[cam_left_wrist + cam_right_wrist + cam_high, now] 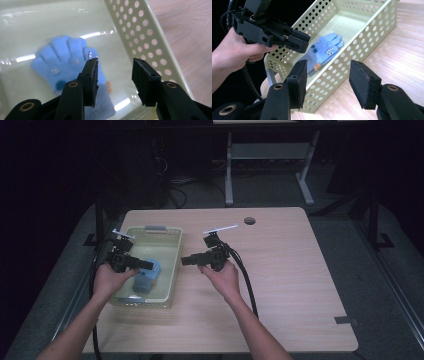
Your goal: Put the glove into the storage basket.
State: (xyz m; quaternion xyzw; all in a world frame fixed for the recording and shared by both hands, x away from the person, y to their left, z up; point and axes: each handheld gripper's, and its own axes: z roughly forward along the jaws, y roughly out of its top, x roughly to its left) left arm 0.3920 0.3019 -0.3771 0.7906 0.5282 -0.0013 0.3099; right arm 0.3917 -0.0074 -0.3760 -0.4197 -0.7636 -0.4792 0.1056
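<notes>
Blue glove (pixel 63 62) in basket (pixel 140 32) — both grippers (pixel 115 75) (pixel 328 80) open, empty

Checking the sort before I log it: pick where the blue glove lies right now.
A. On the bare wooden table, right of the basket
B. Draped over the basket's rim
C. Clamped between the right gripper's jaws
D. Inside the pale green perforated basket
D: the blue glove lies flat on the floor of the basket, with the left gripper above it, jaws apart and empty, and the right gripper outside the basket wall, also empty.
</notes>
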